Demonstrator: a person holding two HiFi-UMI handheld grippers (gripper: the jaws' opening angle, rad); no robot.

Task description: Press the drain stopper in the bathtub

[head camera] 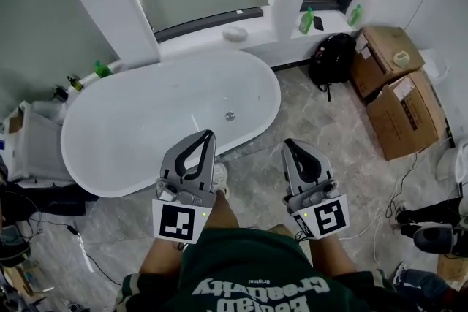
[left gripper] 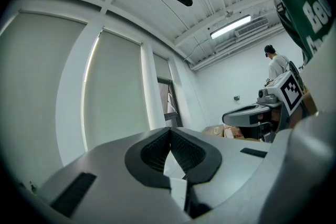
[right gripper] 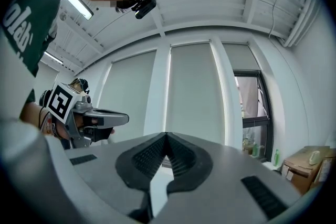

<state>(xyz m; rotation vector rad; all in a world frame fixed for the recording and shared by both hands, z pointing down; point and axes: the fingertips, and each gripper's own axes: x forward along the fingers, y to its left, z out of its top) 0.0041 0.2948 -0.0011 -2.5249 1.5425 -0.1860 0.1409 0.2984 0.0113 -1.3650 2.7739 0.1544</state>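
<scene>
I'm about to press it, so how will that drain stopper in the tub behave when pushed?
The drain stopper looks small, round and shiny, so a hard pressing tip may well slip off it. It sits low in the bathtub floor, so it probably won't roll or tip, only sink straight down.

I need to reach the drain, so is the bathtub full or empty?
Empty. The bathtub shows a bare white floor with no waterline, and the drain stopper is plainly visible in the head view.
</scene>
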